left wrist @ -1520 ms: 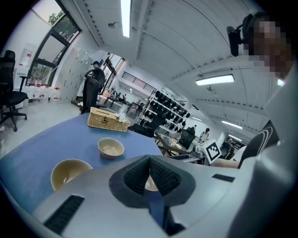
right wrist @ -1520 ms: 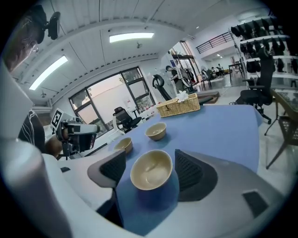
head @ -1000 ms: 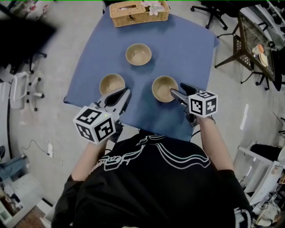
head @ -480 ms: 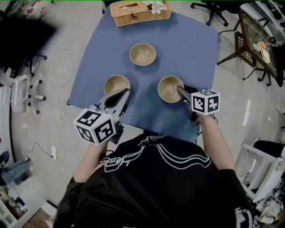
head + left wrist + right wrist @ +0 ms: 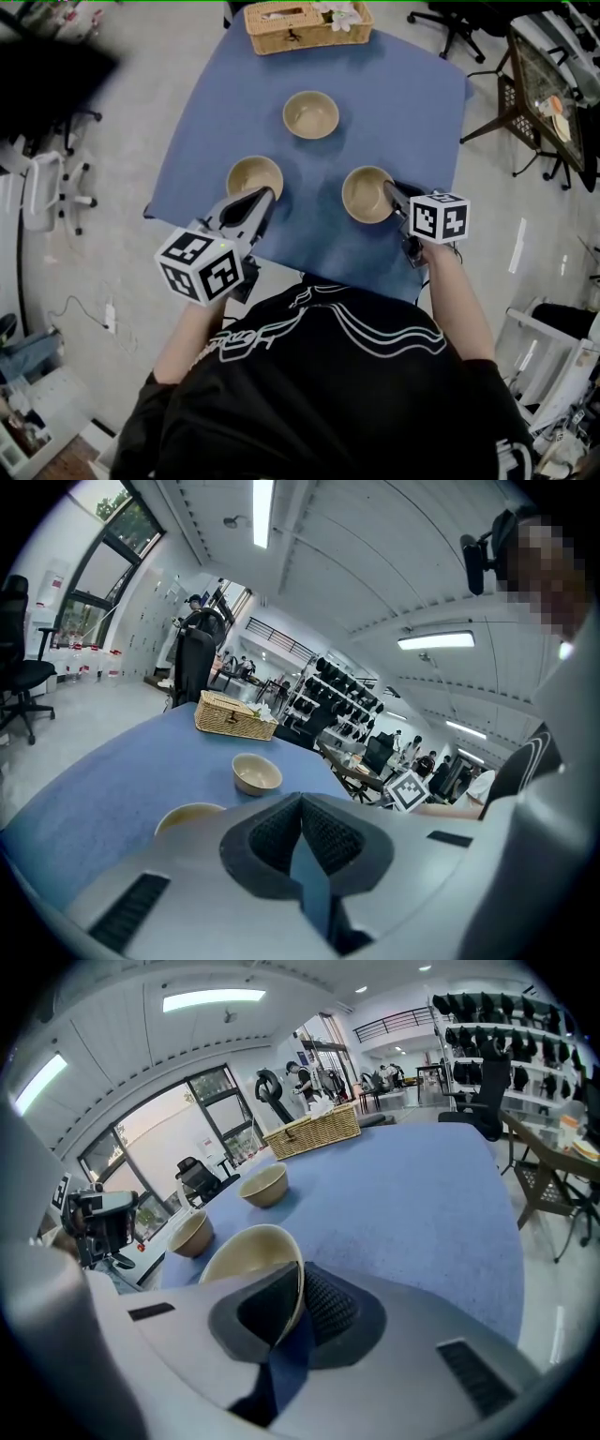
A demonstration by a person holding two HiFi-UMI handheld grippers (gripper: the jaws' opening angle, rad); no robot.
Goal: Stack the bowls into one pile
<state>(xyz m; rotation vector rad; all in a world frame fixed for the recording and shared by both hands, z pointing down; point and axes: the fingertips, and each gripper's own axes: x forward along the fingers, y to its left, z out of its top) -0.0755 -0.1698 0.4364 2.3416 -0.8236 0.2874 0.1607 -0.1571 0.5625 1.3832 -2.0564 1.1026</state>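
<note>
1. Three tan bowls stand apart and unstacked on the blue cloth covering the table. Read from the cloth's middle in the head view, the far bowl is at 12 o'clock, the left bowl at 8 o'clock and the right bowl at 4 o'clock.
2. All three bowls are upright and look empty.
3. The wicker basket sits at the cloth's 12 o'clock edge, beyond the far bowl, with something pale lying in it.
4. The right gripper reaches in from 5 o'clock to the right bowl's 3 o'clock rim.
5. In the right gripper view its jaws are closing with that rim between them, one pad inside the bowl and one outside. Both pads already bear on the wall.
6. The right bowl rests on the cloth.
7. The left gripper points in from 7 o'clock. Its tips lie just beside the left bowl's 5 o'clock rim, and I cannot tell whether they touch it.
8. In the left gripper view its jaws meet at the tips with nothing between them. The left bowl shows low at 10 o'clock of the tips.
</note>
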